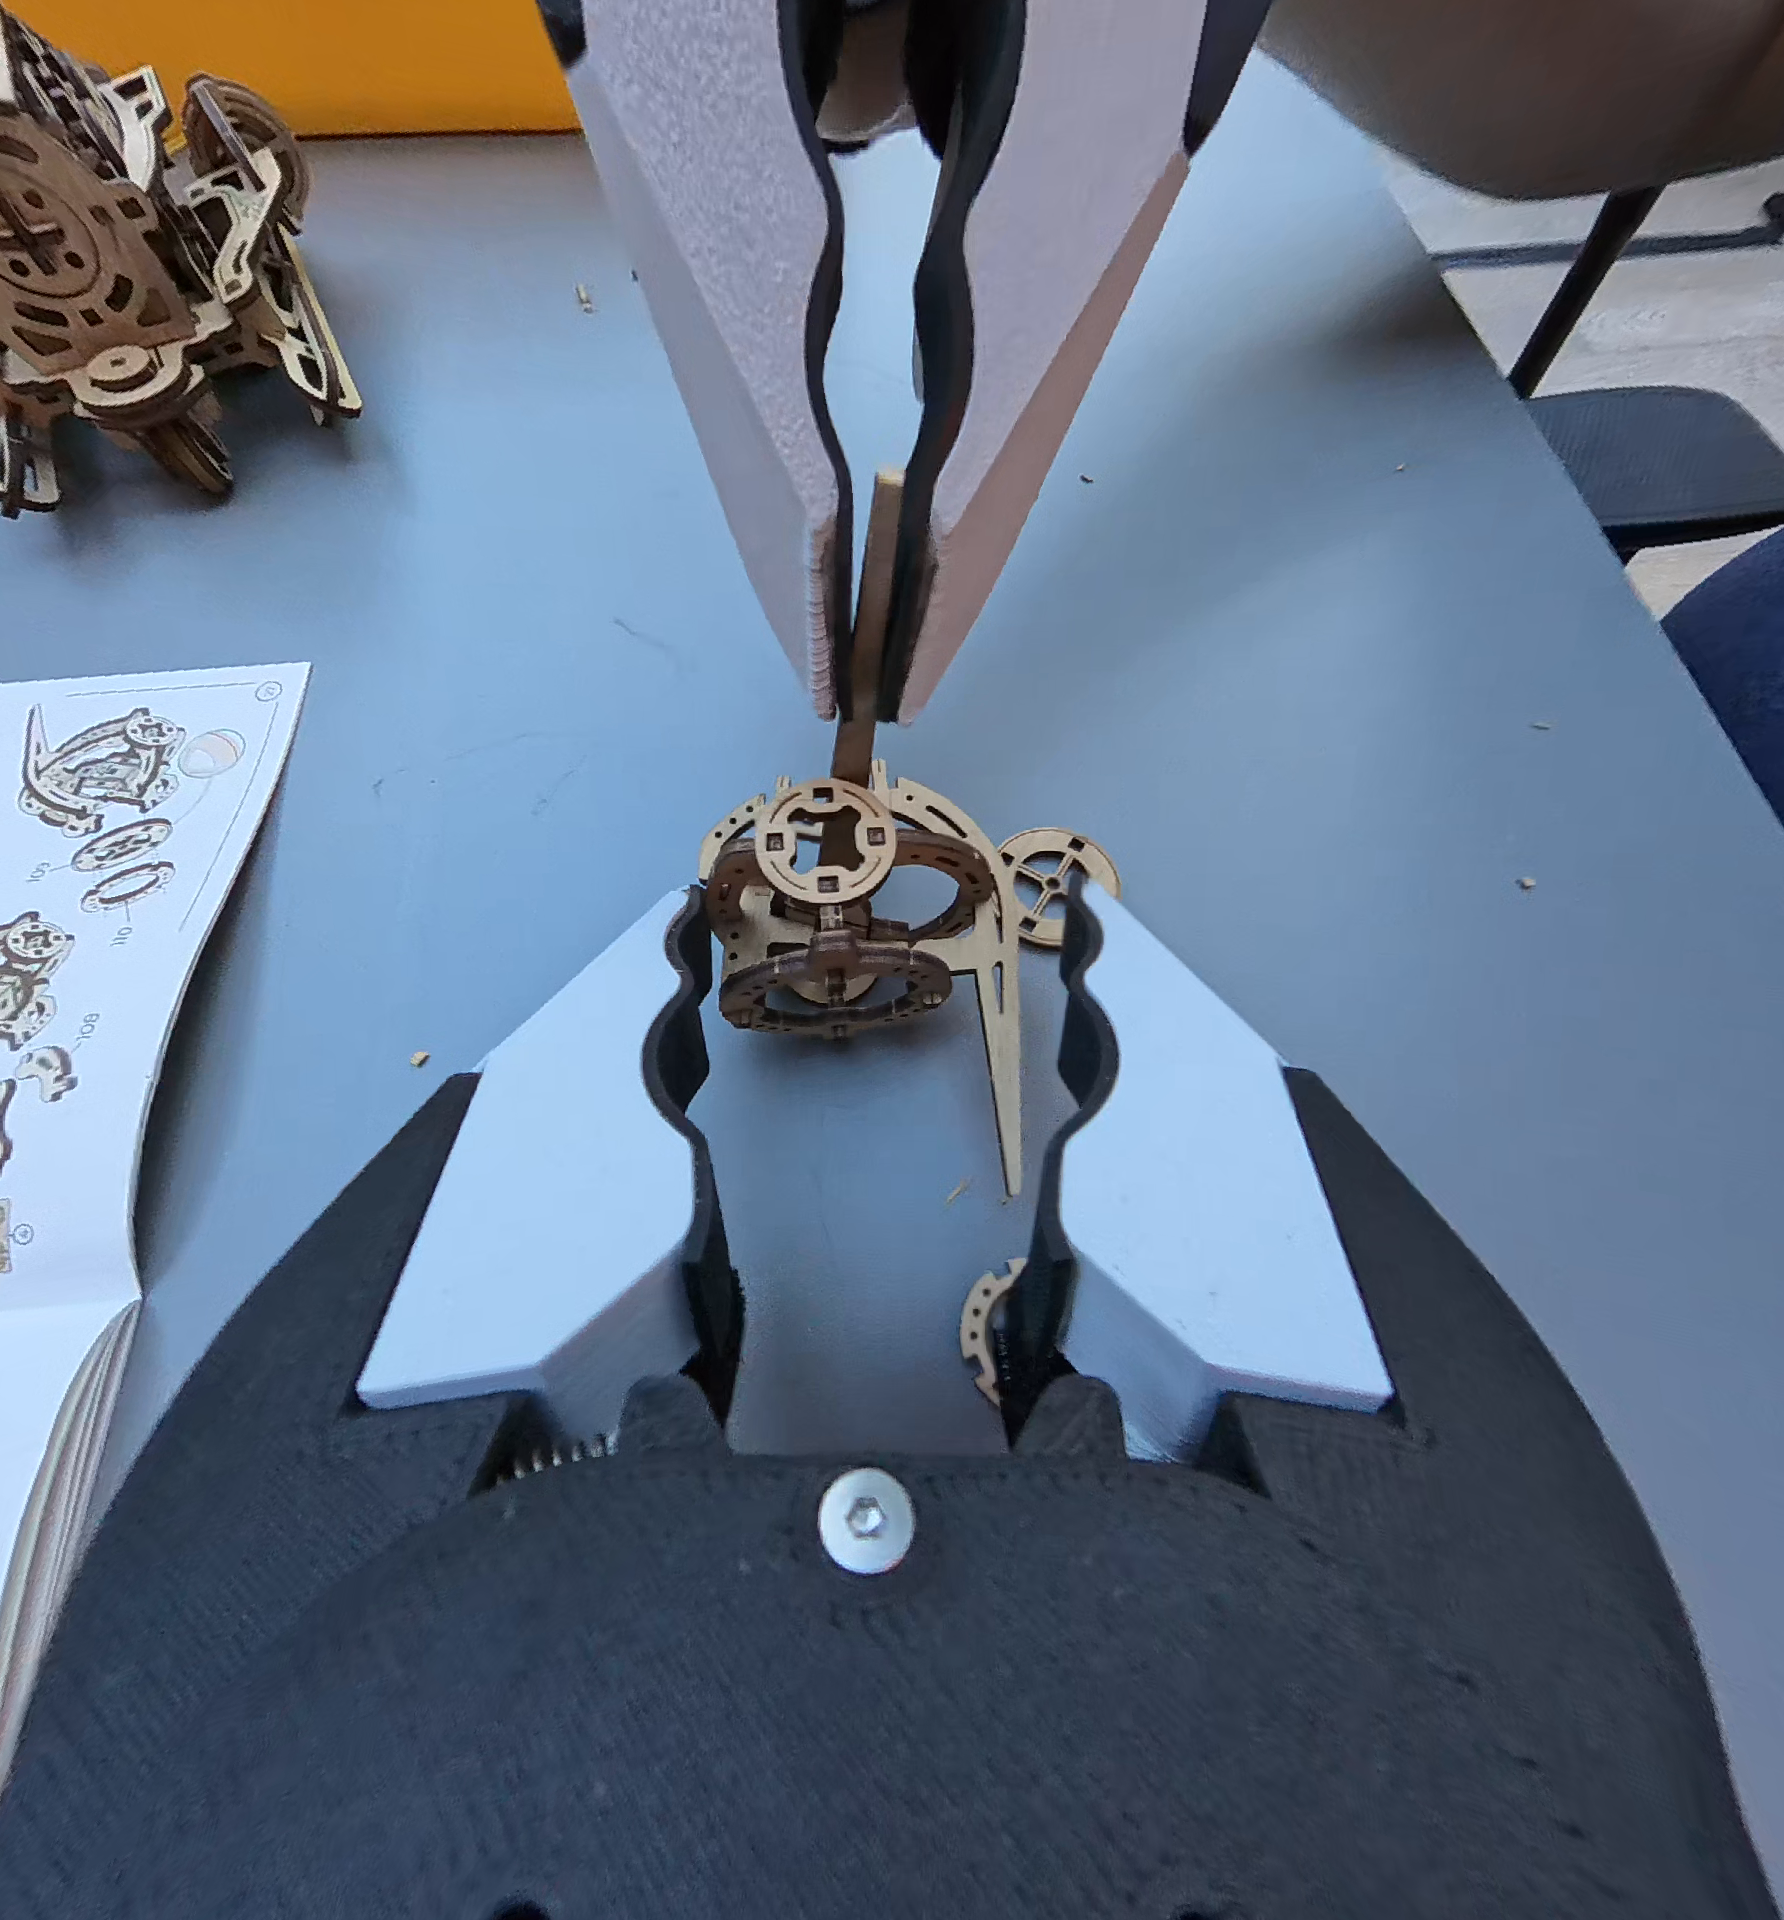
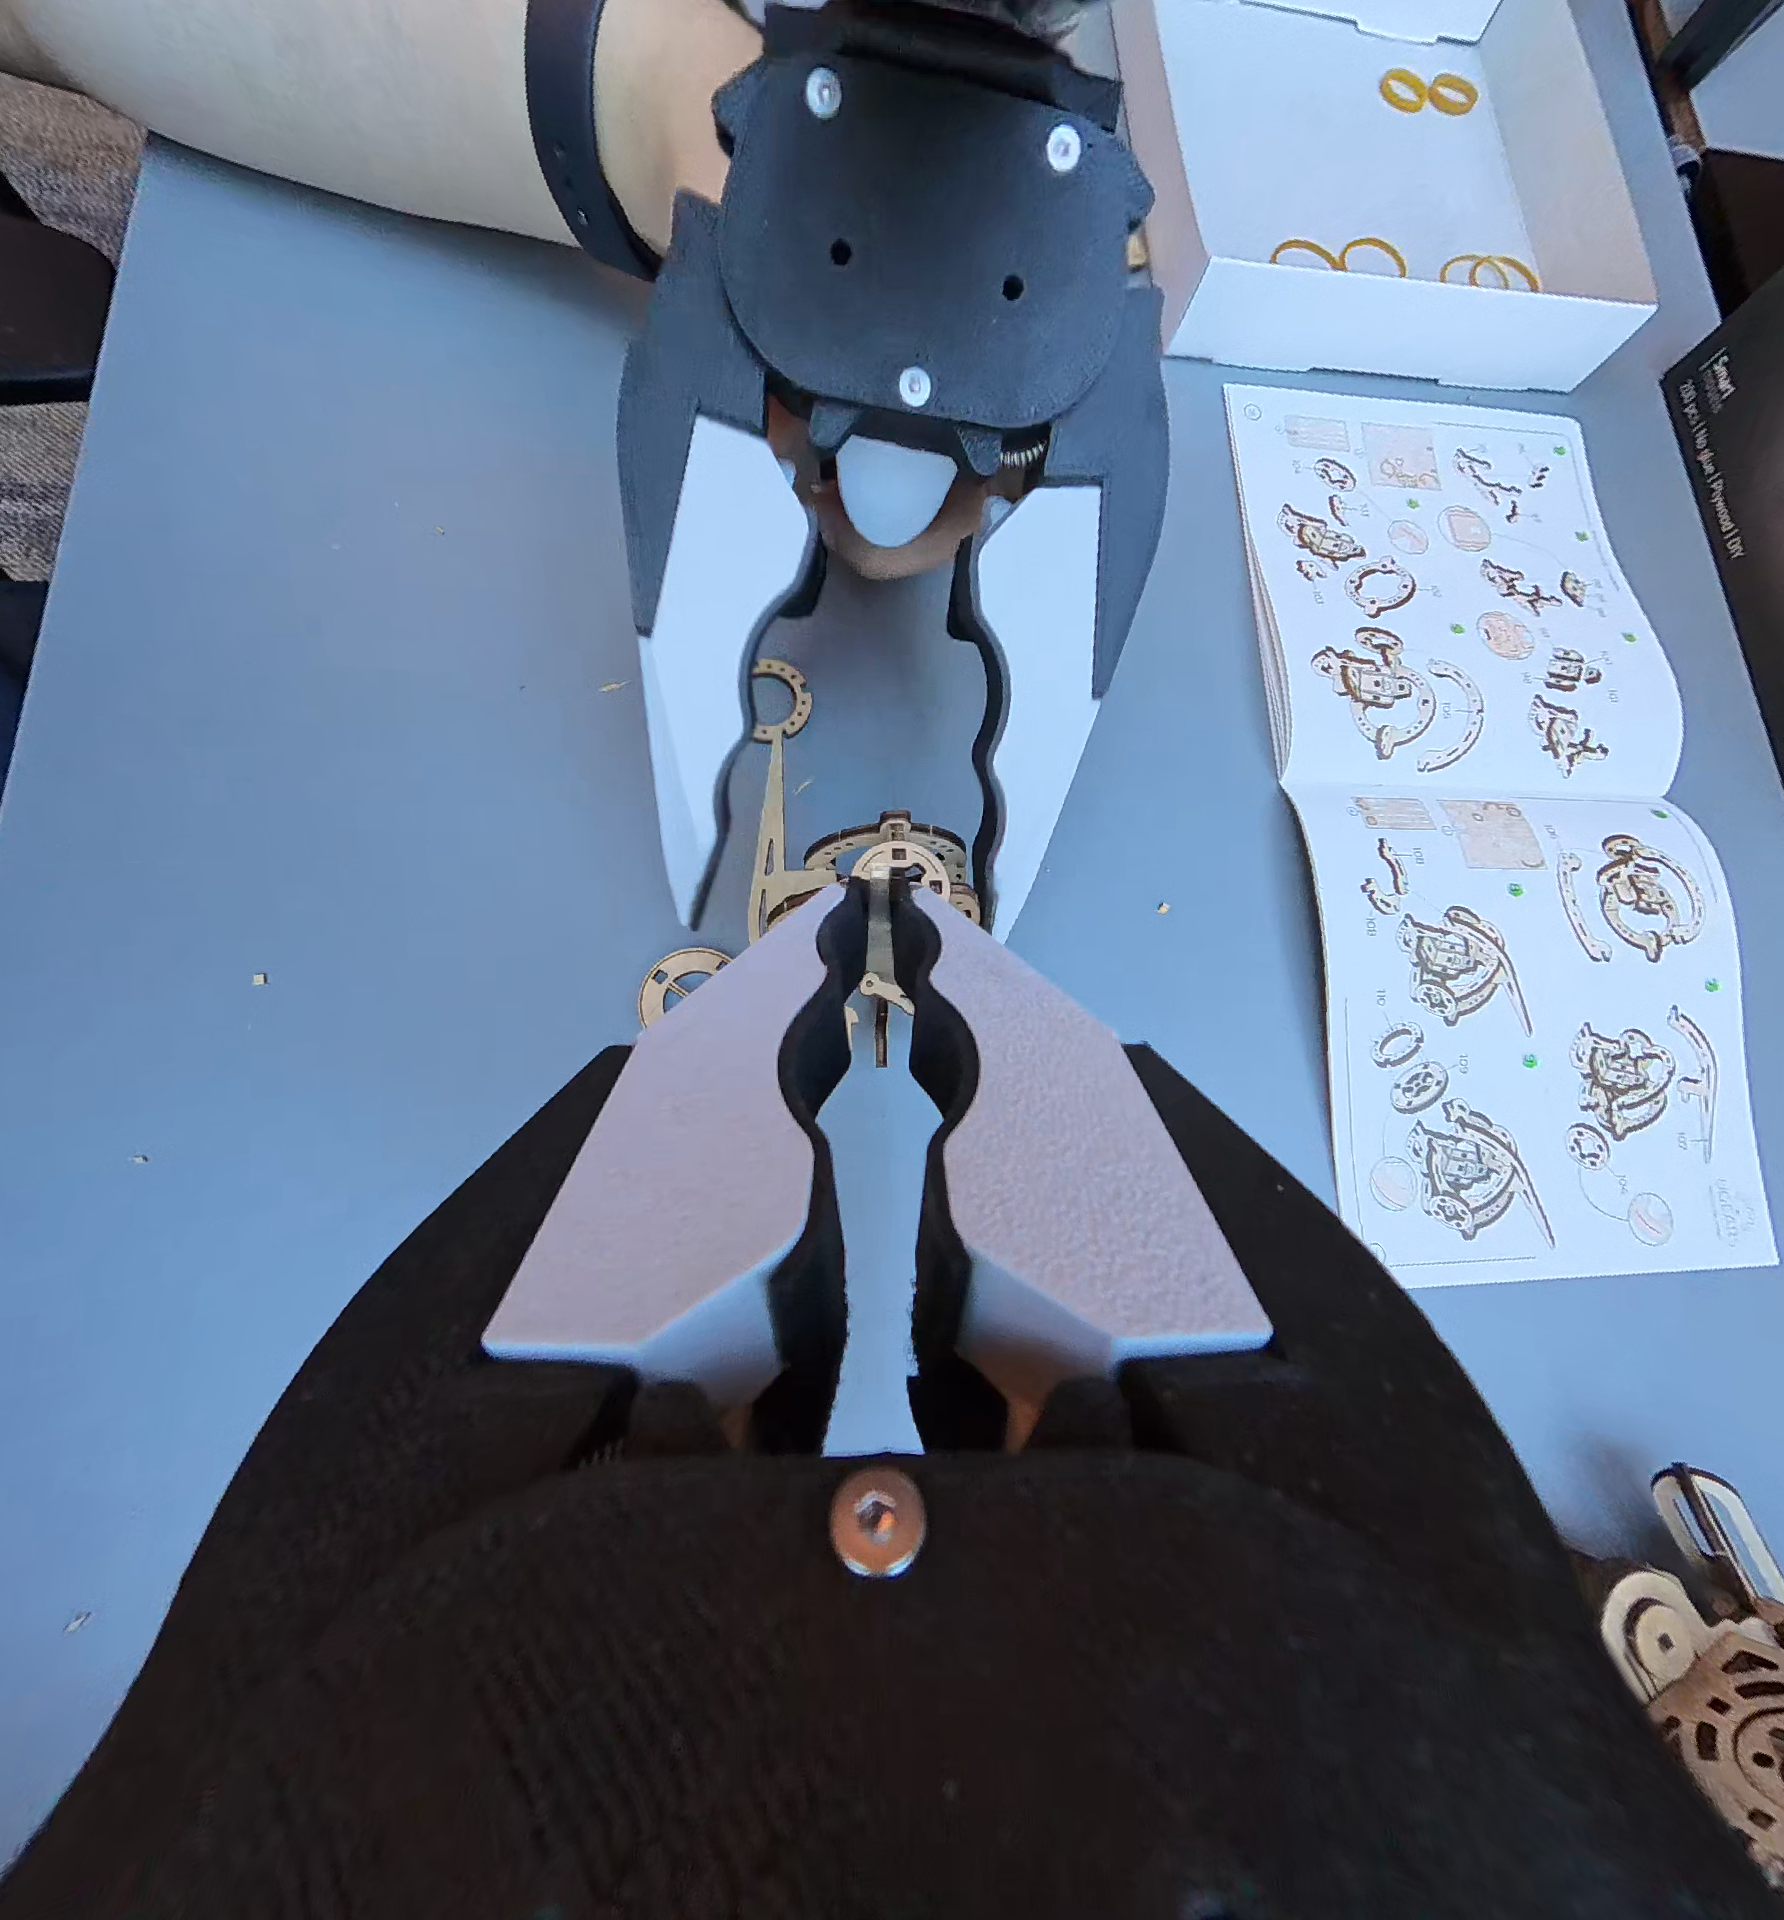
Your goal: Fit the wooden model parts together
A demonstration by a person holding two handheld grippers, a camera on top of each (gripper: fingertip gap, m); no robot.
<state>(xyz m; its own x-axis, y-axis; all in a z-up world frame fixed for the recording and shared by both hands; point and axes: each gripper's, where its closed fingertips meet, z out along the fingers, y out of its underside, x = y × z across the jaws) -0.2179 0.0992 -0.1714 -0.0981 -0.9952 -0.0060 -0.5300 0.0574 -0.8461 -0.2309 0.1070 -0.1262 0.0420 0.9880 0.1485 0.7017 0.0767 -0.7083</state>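
Small wooden ring assembly (image 1: 846, 925) – pale and dark plywood (interlocking), on grey table (image 1: 1283, 831)

Left wrist: looks fwd along fingers, close.
Right wrist: opposite, facing back.
Shared: wooden subassembly (image 1: 846, 914) (image 2: 893, 868), grey table (image 1: 1283, 831) (image 2: 348, 727).

Bright, cool daylight on the grey table (image 1: 1283, 831); soft shadows, sharp centre, wide-angle bending and blur at edges.
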